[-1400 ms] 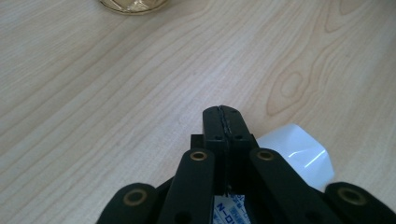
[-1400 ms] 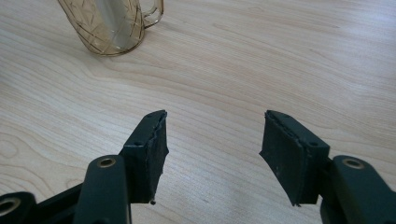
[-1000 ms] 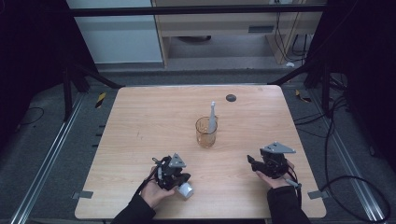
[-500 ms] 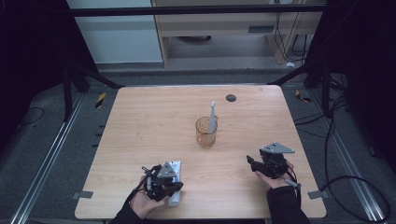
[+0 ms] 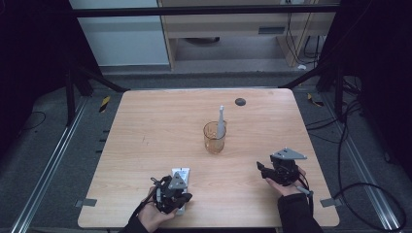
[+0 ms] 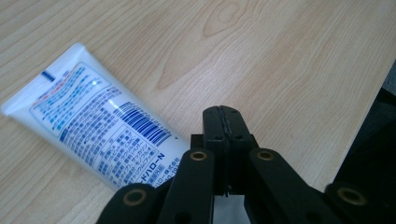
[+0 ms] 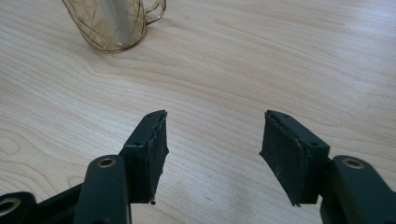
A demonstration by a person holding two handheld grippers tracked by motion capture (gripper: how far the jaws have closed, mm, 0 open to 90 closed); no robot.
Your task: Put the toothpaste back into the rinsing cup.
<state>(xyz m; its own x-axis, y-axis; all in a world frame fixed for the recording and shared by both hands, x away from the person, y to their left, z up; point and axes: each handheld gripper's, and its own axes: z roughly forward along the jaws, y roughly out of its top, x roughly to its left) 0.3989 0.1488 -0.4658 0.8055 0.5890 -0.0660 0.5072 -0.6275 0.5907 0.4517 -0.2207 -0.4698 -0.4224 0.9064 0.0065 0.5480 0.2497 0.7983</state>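
- Wooden table (image 5: pixel 145 126) bears a white tube (image 6: pixel 88 121) lying flat near its front edge, print side up, just beside the left gripper (image 6: pixel 223 122), whose jaws are clenched on nothing.
- Right gripper (image 7: pixel 212 140) rests with jaws parted and bare, aimed toward the amber glass mug (image 5: pixel 214 137).
- Mug stands mid-table with a white toothbrush (image 5: pixel 221 121) upright in it; I judge nothing blocks the way between tube and mug.

Two black hand-held grippers, left hand-held gripper (image 5: pixel 176 193) and right hand-held gripper (image 5: pixel 266 171), grey three-cornered plate atop each, brass-coloured rivets at jaw pivots, worn black pads, dark sleeves, black trailing cable.
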